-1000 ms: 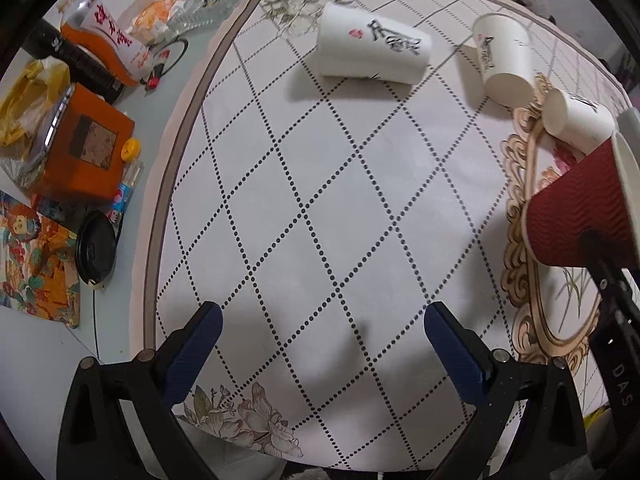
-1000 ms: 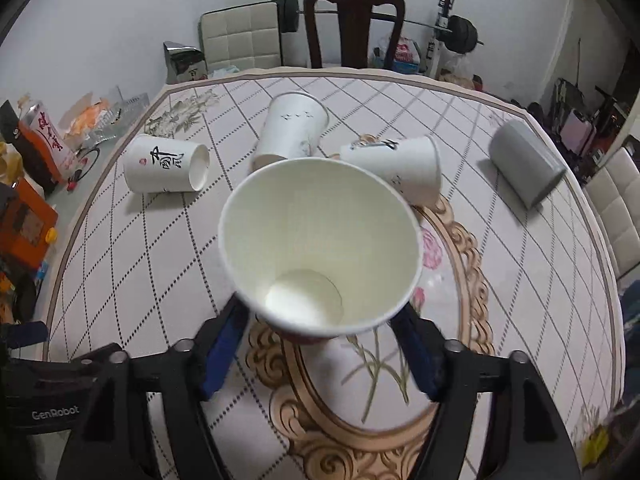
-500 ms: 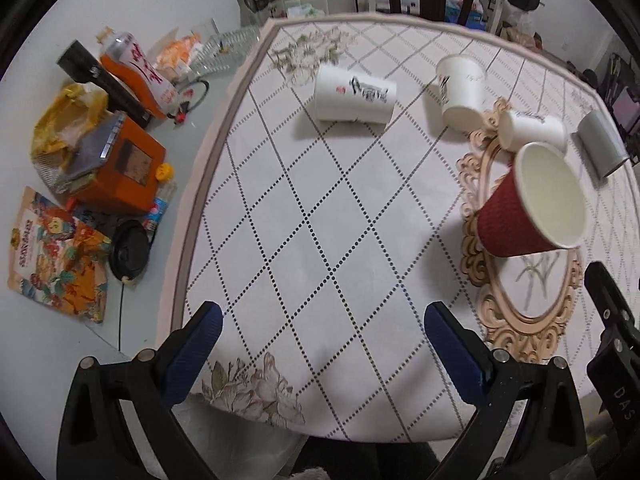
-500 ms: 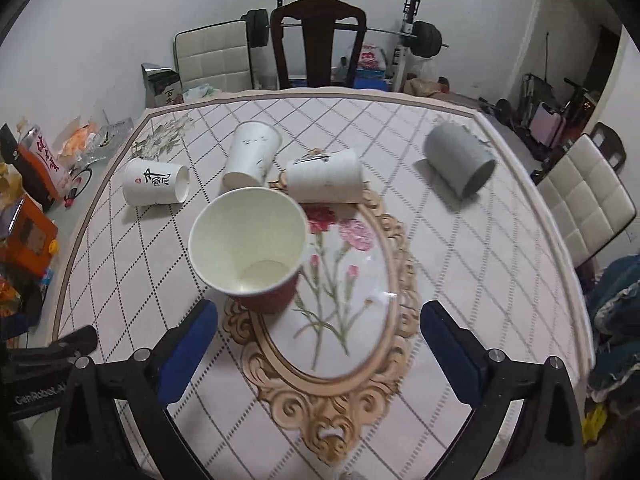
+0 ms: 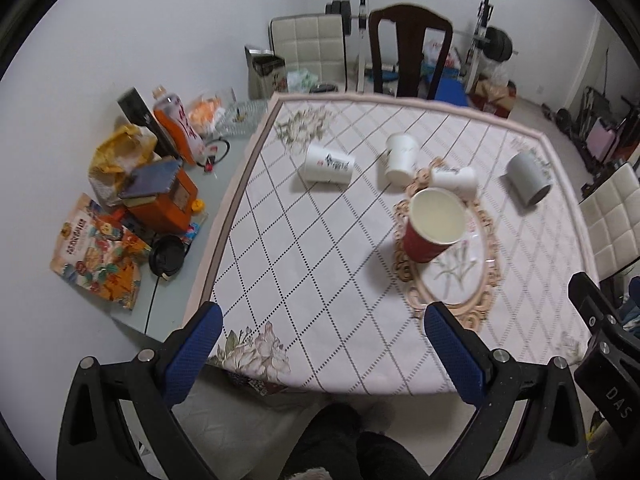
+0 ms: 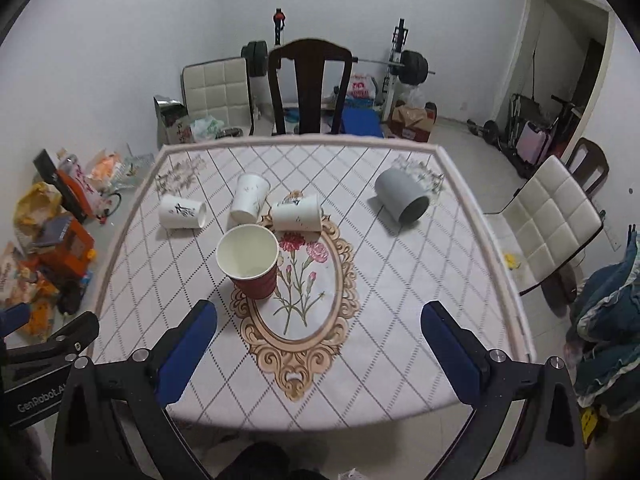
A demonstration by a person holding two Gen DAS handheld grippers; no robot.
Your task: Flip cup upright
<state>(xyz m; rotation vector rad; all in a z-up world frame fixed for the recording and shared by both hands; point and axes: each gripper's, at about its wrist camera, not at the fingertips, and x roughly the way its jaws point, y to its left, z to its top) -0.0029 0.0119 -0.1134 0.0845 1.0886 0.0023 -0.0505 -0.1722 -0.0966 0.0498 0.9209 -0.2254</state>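
Note:
A red paper cup (image 6: 250, 265) with a white inside stands upright on the patterned tablecloth (image 6: 384, 320), at the left rim of the oval flower motif; it also shows in the left wrist view (image 5: 432, 226). Three white paper cups lie on their sides behind it: one at the left (image 6: 181, 212), one in the middle (image 6: 249, 197), one beside the motif (image 6: 298, 214). A grey cup (image 6: 402, 196) lies on its side at the back right. My right gripper (image 6: 319, 344) is open and empty, above the table's near edge. My left gripper (image 5: 320, 350) is open and empty too.
A dark wooden chair (image 6: 310, 88) stands behind the table and a white padded chair (image 6: 548, 216) at its right. Snack bags, an orange box (image 5: 168, 198) and a bottle (image 5: 176, 124) crowd the grey surface left of the table. Gym weights stand by the back wall.
My right gripper opened, let go of the red cup and drew back. The cup now stands alone on the table. Both grippers rose and pulled away toward the near edge.

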